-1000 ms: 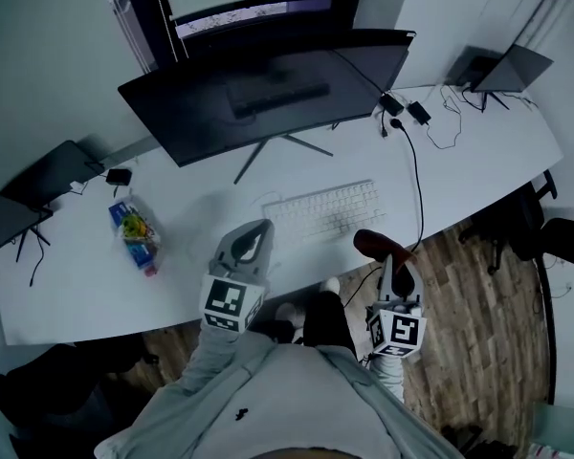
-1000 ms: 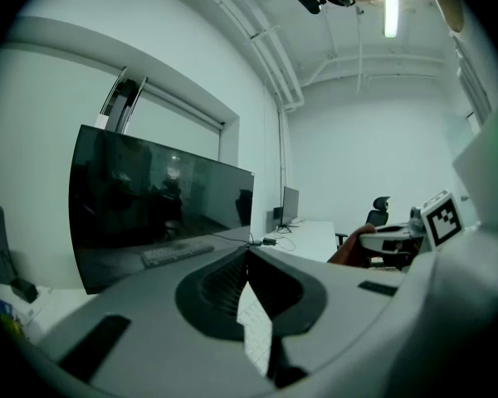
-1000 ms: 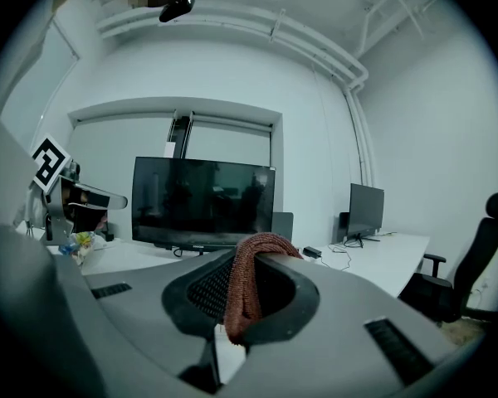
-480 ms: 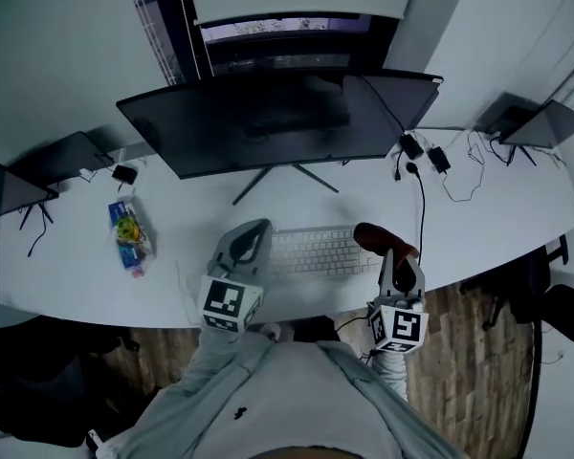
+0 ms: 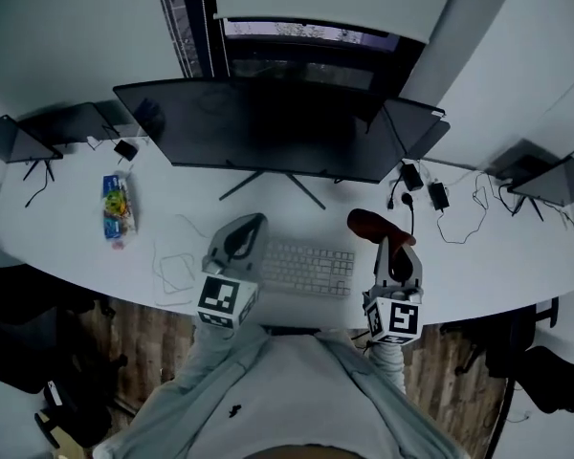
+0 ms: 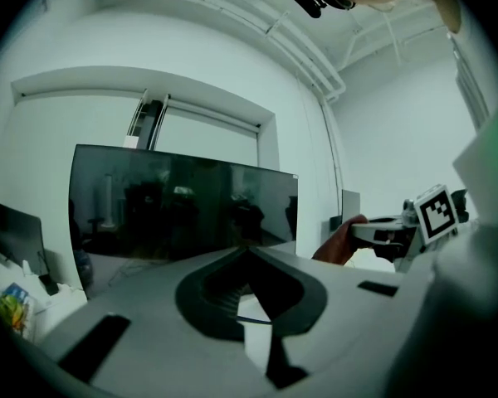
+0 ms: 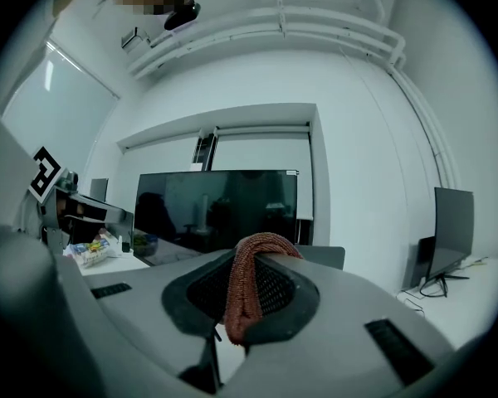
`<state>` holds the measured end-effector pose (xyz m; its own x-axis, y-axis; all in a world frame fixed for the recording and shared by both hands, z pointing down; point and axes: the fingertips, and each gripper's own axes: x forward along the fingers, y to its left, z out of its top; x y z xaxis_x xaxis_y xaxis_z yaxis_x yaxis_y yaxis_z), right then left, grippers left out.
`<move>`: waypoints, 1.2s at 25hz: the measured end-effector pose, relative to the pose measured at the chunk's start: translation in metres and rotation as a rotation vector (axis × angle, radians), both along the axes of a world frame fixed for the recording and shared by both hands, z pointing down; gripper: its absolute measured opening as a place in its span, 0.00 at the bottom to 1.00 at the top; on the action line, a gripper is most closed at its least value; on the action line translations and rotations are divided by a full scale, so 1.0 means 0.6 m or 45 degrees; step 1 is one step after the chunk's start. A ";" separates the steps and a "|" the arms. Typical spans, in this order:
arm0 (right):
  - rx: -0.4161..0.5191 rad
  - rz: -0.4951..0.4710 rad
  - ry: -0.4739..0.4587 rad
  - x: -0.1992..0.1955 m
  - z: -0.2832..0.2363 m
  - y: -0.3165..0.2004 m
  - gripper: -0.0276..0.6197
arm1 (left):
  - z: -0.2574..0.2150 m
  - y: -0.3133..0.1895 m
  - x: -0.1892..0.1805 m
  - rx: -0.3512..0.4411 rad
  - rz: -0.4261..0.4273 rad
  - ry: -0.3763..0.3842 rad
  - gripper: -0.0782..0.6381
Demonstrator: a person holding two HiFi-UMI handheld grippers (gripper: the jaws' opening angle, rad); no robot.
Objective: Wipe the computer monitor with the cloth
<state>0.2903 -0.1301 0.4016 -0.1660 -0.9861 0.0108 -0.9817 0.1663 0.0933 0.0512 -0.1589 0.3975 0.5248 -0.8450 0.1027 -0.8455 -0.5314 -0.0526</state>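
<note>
right gripper (image 5: 390, 249): before the monitor (image 5: 268, 127), clamped on the cloth (image 5: 368, 224) | left gripper (image 5: 247, 228): before the monitor, jaws together, empty | monitor: dark, cloth well short of it | advice: bring cloth flat to screen, press lightly, wipe in level overlapping strokes

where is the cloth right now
The cloth is clamped in the right tool, head view right, by the keyboard's right end, short of the monitor.

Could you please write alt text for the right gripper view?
The right gripper is shut on a reddish-brown cloth that drapes over its jaws. Ahead stands the dark computer monitor; a second monitor stands at far right.
</note>
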 end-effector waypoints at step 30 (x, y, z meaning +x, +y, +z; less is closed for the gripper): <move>0.121 -0.462 -0.026 -0.260 -0.083 -0.160 0.10 | 0.005 0.007 -0.158 -0.036 -0.252 -0.001 0.14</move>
<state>0.1343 -0.2264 0.3520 -0.5043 -0.8593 -0.0849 -0.8621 0.4955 0.1062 -0.0435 -0.1549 0.4007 0.3483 -0.9286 0.1282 -0.9337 -0.3559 -0.0406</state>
